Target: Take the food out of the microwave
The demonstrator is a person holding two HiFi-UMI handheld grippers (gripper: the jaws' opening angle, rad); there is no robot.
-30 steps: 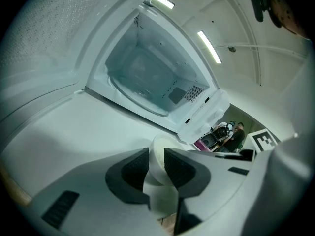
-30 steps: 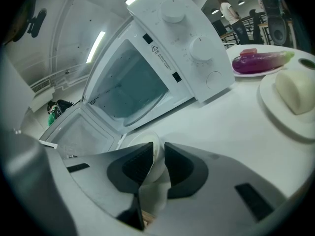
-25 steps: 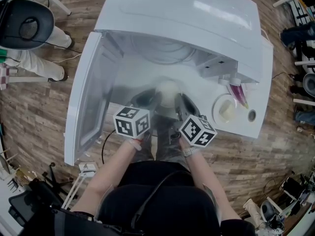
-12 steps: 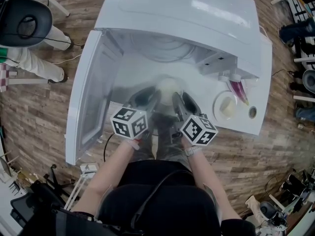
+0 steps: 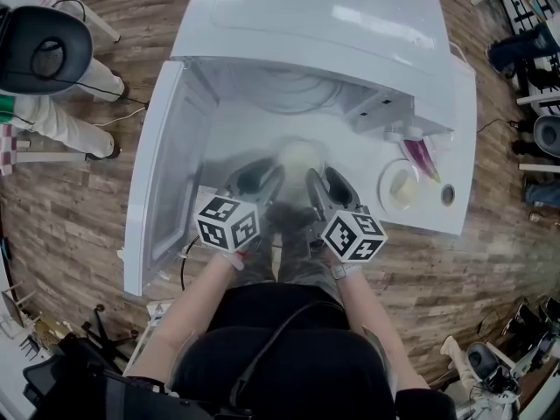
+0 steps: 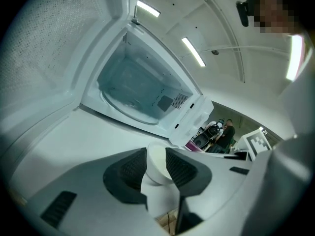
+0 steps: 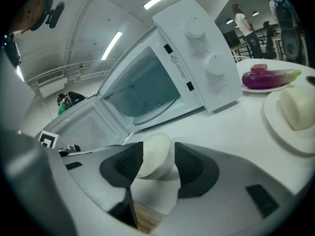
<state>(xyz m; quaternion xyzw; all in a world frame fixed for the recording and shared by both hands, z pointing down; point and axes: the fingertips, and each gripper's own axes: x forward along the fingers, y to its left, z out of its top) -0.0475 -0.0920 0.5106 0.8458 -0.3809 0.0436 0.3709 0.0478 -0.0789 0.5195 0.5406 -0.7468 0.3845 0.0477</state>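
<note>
A small white bowl [image 5: 297, 158] with pale food stands on the white table [image 5: 236, 134] in front of the open microwave [image 5: 324, 24]. My left gripper [image 5: 260, 178] and right gripper [image 5: 322, 182] reach it from the near side, one at each flank. In the left gripper view the bowl [image 6: 156, 162] sits between the pads with almost no gap. In the right gripper view the bowl [image 7: 153, 156] lies by the left pad, and a gap shows at the right pad [image 7: 189, 163]. Both sets of jaws have just been opening around the bowl.
The microwave door [image 5: 166, 173] hangs open at the left, and its cavity [image 6: 138, 90] holds nothing. At the right, a plate [image 5: 389, 201] carries a cream lump [image 7: 295, 107], with a purple eggplant [image 7: 268, 77] behind it. A person beside a black chair [image 5: 44, 46] stands far left.
Both grippers' jaws have spread wider, the right one more. The bowl stays at its spot on the table, and both hands have hardly shifted.
</note>
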